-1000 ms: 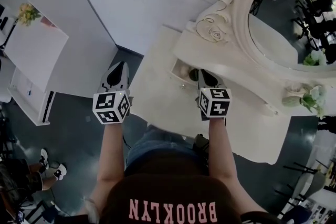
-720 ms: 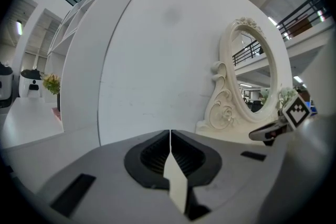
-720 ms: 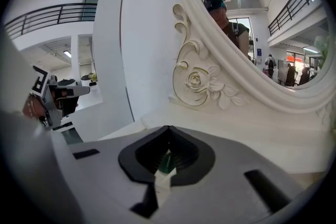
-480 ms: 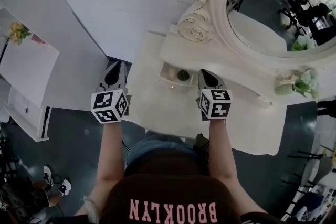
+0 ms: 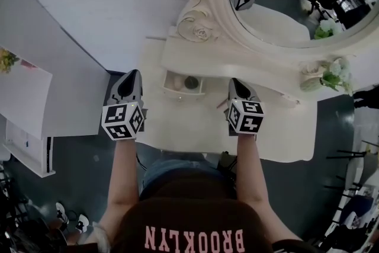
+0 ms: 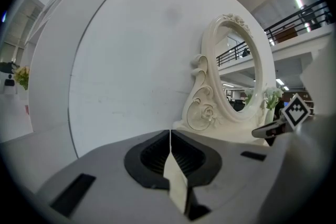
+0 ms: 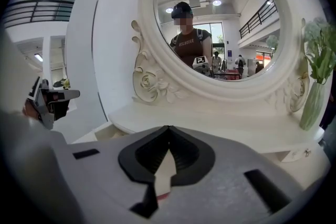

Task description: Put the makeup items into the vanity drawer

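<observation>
A cream vanity (image 5: 195, 127) with a smooth, matt top stands against a plain white wall (image 5: 106, 3). Its oval mirror (image 5: 278, 9) has a thick frame carved with scrolls and a rose; the mirror's upper part is cut off. Below the mirror's left end a small box-shaped drawer (image 5: 169, 83) stands open, with a round dark item (image 5: 190, 82) inside, too small to identify. The left gripper (image 5: 131, 74), left of the mirror, and the right gripper (image 5: 235, 81), below the mirror, are both clenched on nothing.

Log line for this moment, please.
left gripper: shut, empty | right gripper: shut, empty | drawer: open, round item inside
</observation>
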Demonstrator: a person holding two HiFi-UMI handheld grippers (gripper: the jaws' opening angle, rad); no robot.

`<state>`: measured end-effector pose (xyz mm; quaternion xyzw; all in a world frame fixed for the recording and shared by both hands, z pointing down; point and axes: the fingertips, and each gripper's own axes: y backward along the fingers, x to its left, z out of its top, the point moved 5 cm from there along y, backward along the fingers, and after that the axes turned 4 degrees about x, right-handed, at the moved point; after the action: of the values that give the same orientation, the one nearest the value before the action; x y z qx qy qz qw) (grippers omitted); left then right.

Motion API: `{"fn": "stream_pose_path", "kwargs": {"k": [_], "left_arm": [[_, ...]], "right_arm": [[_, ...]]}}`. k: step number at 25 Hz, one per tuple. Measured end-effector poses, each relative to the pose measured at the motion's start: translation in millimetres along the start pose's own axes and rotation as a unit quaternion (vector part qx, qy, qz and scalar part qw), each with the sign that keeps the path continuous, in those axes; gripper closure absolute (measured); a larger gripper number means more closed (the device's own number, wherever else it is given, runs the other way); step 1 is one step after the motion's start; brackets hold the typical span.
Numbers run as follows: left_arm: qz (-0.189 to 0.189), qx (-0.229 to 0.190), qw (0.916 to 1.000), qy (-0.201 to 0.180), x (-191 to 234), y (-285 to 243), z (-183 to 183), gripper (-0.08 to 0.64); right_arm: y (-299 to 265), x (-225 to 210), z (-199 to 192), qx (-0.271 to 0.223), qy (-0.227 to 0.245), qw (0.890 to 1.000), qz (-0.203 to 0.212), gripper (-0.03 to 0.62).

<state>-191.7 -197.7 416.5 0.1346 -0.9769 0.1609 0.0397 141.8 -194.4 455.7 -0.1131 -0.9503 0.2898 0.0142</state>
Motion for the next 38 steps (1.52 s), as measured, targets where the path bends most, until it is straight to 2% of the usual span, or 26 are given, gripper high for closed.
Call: {"fn": "stream_pose_path", "kwargs": {"k": [9, 15, 19, 20, 22, 24, 25, 27, 31, 36, 37, 38], "left_arm": [[-0.012, 0.051, 0.9986, -0.001, -0.6, -15.6, -28.9, 0.552], [-0.018, 0.101, 0.9948, 0.001, 0.8, -24.8, -62.1, 0.552], [-0.023, 0.116, 0.9930, 0.000, -0.8, -30.3, -73.0, 0.552], [-0.023, 0.117, 0.9928, 0.000, -0.6, -31.3, -74.3, 0.552], [-0.024, 0.121, 0.9924, -0.001, -0.1, -32.9, -76.1, 0.552], [-0.025, 0.124, 0.9920, -0.003, 0.3, -34.1, -77.1, 0.552], [-0.025, 0.125, 0.9918, -0.005, 0.6, -34.8, -77.5, 0.552], [-0.024, 0.128, 0.9914, -0.006, 1.3, -36.2, -78.1, 0.552], [-0.023, 0.132, 0.9909, -0.008, 1.8, -38.2, -79.2, 0.552], [-0.024, 0.134, 0.9906, -0.007, 0.0, -39.3, -81.6, 0.552], [-0.025, 0.134, 0.9906, -0.006, -1.1, -39.3, -82.4, 0.552], [-0.027, 0.134, 0.9905, -0.005, -2.3, -39.1, -83.1, 0.552]], "right_arm": [[-12.8, -2.9, -38.0, 0.052, -0.023, 0.998, -0.011, 0.592], [-25.6, -0.8, -73.7, 0.094, -0.042, 0.994, -0.029, 0.592], [-30.3, -2.9, -88.0, 0.115, -0.043, 0.992, -0.042, 0.591], [-31.6, -3.7, -91.4, 0.121, -0.044, 0.991, -0.044, 0.577], [-34.2, -5.7, -98.3, 0.135, -0.048, 0.988, -0.052, 0.449], [-36.8, -7.7, -104.7, 0.150, -0.052, 0.985, -0.060, 0.378], [-38.2, -8.5, -107.5, 0.156, -0.055, 0.984, -0.062, 0.350], [-41.2, -9.3, -112.0, 0.168, -0.059, 0.982, -0.063, 0.335], [-45.8, -9.0, -121.3, 0.189, -0.063, 0.978, -0.061, 0.333], [-46.2, -9.6, -124.4, 0.188, -0.071, 0.977, -0.066, 0.329], [-45.5, -10.6, -124.8, 0.188, -0.074, 0.977, -0.068, 0.360], [-44.4, -12.2, -125.6, 0.188, -0.080, 0.976, -0.071, 0.444]]}}
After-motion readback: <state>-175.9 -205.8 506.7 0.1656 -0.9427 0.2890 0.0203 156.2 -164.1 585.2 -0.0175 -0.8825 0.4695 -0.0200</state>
